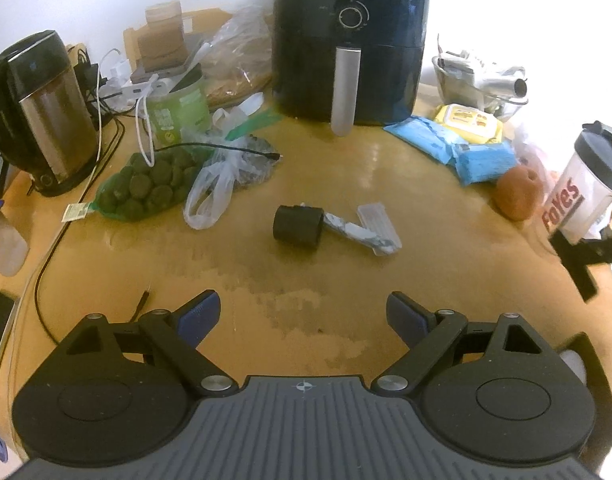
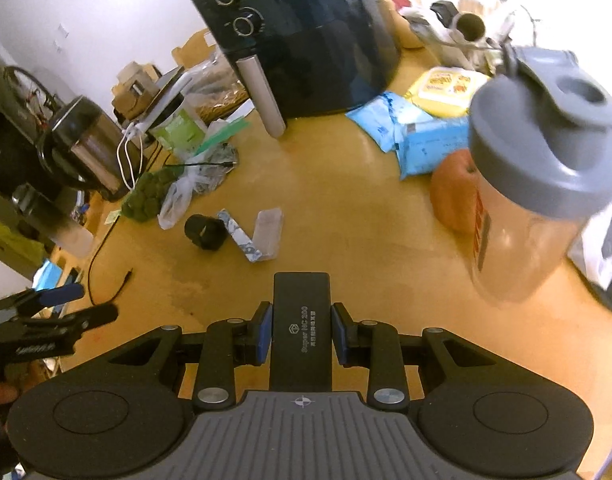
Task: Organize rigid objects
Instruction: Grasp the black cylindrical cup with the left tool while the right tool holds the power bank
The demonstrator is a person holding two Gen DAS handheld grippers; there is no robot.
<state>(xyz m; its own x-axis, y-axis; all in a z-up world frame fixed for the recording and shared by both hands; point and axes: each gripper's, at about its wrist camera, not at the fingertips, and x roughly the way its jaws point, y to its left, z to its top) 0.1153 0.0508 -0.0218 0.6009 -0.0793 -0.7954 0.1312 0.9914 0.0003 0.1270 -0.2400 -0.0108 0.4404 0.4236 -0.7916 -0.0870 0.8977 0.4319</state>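
Observation:
My right gripper [image 2: 302, 330] is shut on a flat black box [image 2: 301, 328] with white lettering, held above the wooden table [image 2: 366, 232]. My left gripper [image 1: 302, 312] is open and empty, low over the table [image 1: 426, 240]; it also shows at the left edge of the right wrist view [image 2: 66, 304]. Ahead lie a black cylinder [image 1: 297, 226] [image 2: 205, 232] on its side, a marbled stick [image 1: 360, 234] [image 2: 238, 236] and a clear flat case [image 1: 380, 222] [image 2: 270, 232], close together. The held box shows at the right edge of the left wrist view [image 1: 578, 264].
A black air fryer [image 1: 350, 40] [image 2: 302, 36] stands at the back. A shaker bottle [image 2: 538, 184] [image 1: 586, 192] and an apple [image 2: 454, 192] [image 1: 518, 194] stand right. Blue packs [image 1: 458, 148], a yellow pack [image 1: 468, 122], a bag of green fruit [image 1: 146, 188], a kettle [image 1: 46, 112] and cables [image 1: 50, 248] crowd the sides.

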